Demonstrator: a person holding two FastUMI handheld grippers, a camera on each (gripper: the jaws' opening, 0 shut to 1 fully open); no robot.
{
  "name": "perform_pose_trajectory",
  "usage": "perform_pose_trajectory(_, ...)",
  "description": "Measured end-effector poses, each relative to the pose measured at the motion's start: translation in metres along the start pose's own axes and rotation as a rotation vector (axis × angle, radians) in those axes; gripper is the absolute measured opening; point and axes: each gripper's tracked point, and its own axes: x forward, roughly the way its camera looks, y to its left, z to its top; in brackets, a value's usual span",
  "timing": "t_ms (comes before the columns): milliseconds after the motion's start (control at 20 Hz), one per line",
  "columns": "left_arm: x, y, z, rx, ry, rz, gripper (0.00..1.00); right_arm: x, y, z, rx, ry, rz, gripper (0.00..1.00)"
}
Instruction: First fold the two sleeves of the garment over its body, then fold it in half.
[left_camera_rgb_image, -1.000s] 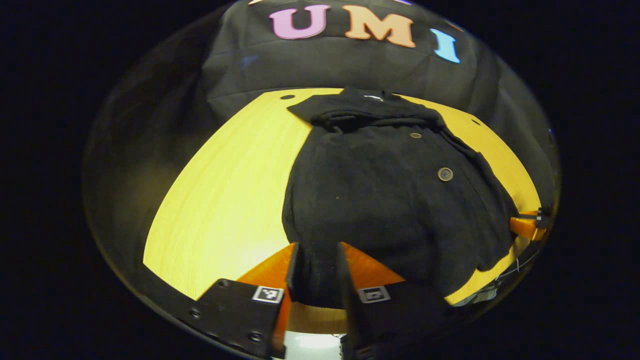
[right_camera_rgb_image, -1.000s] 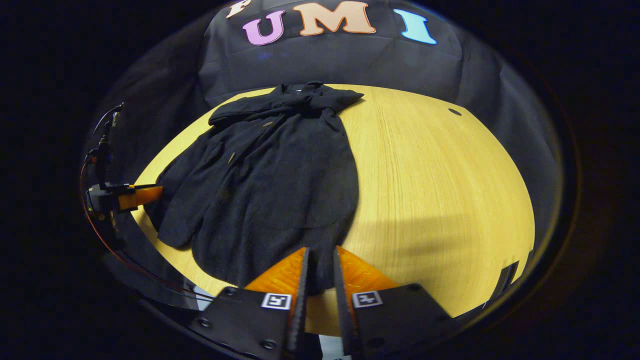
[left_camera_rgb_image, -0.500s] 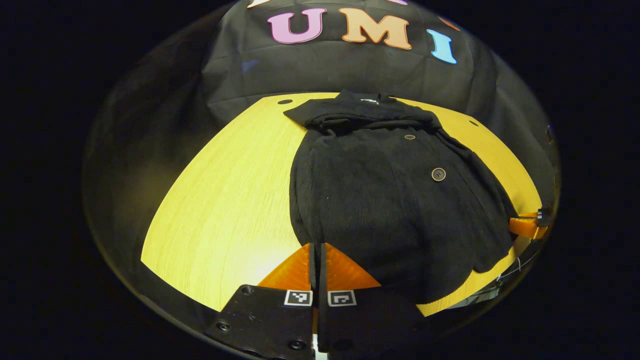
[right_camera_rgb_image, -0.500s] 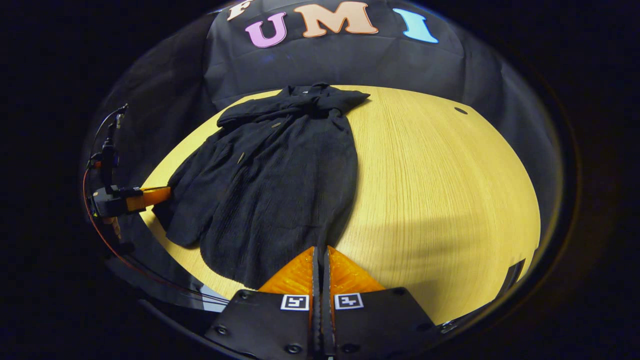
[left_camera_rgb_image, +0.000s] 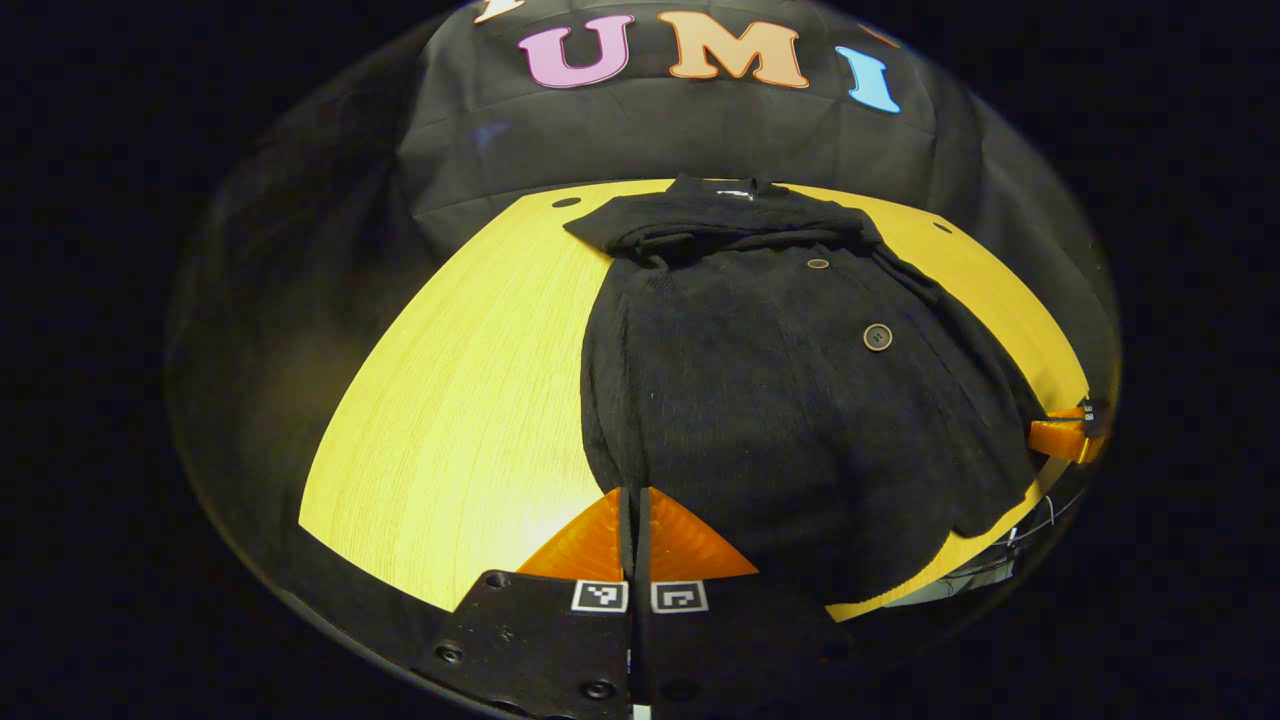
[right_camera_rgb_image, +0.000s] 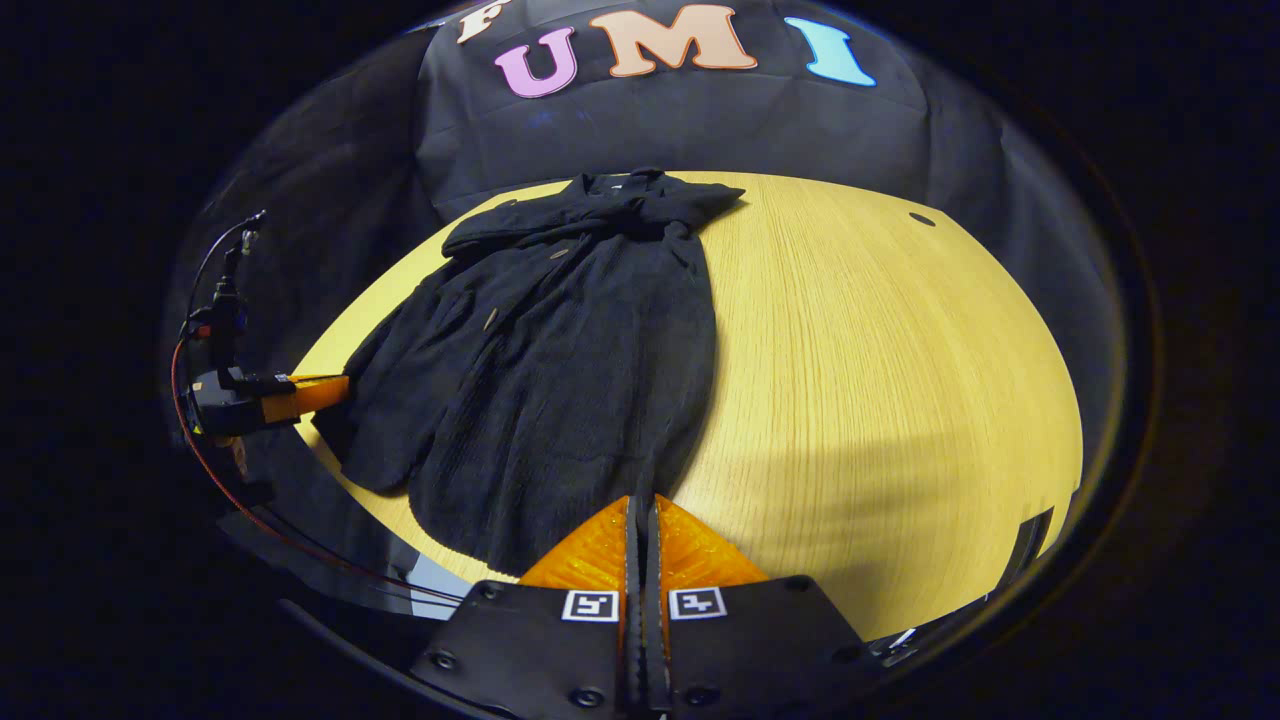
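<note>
In the left gripper view, a black garment (left_camera_rgb_image: 780, 400) of ribbed, crinkled cloth is laid flat on a round table (left_camera_rgb_image: 460, 400) of pale yellow wood with fine straight grain. Its collar end (left_camera_rgb_image: 715, 215) is bunched into thick folds at the table's far edge, and its rounded hem lies at the table's near edge. Two round buttons (left_camera_rgb_image: 877, 337) are seen on the garment's front, one nearer the collar and one lower. The left gripper (left_camera_rgb_image: 632, 500) is seen at the garment's near hem, its two wedge-shaped fingers pressed together with the hem's edge caught between them, so the cloth is taken to be pinched. The other gripper's tip (left_camera_rgb_image: 1062, 438) is seen at the garment's far side edge, touching the cloth. In the right gripper view, the same garment (right_camera_rgb_image: 560, 370) is spread on the table (right_camera_rgb_image: 880, 380), collar at the far edge, with a loose flap (right_camera_rgb_image: 390, 400) lying off to one side of the body. The right gripper (right_camera_rgb_image: 641, 512) is seen at the garment's near hem corner, fingers clenched tight on a thin edge of the cloth. The left gripper (right_camera_rgb_image: 290, 393) is seen beside the garment's flap, a red cable (right_camera_rgb_image: 215, 470) curving below it
</note>
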Motion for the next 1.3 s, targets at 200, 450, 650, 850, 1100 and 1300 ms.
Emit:
perform_pose_trajectory(200,-0.015,-0.004,0.019,-0.034,-0.03,-0.041,0.0,-0.021,0.009,0.015,-0.02,-0.024,0.03,0.04)
perform_pose_trajectory(450,-0.037,-0.002,0.045,-0.058,-0.076,-0.071,0.0,-0.047,0.024,0.038,-0.061,-0.063,0.084,0.04)
perform_pose_trajectory(650,-0.044,-0.01,0.075,-0.092,-0.121,-0.1,0.0,-0.053,0.037,0.065,-0.056,-0.116,0.129,0.04)
perform_pose_trajectory(850,-0.049,-0.008,0.122,-0.13,-0.196,-0.105,0.0,-0.068,0.038,0.106,-0.08,-0.202,0.158,0.04)
perform_pose_trajectory(1100,-0.048,0.006,0.187,-0.157,-0.312,-0.072,0.0,-0.074,0.032,0.164,-0.066,-0.309,0.183,0.04)
perform_pose_trajectory(1300,-0.039,0.013,0.22,-0.141,-0.338,-0.079,0.0,-0.077,0.027,0.206,-0.045,-0.382,0.173,0.07)
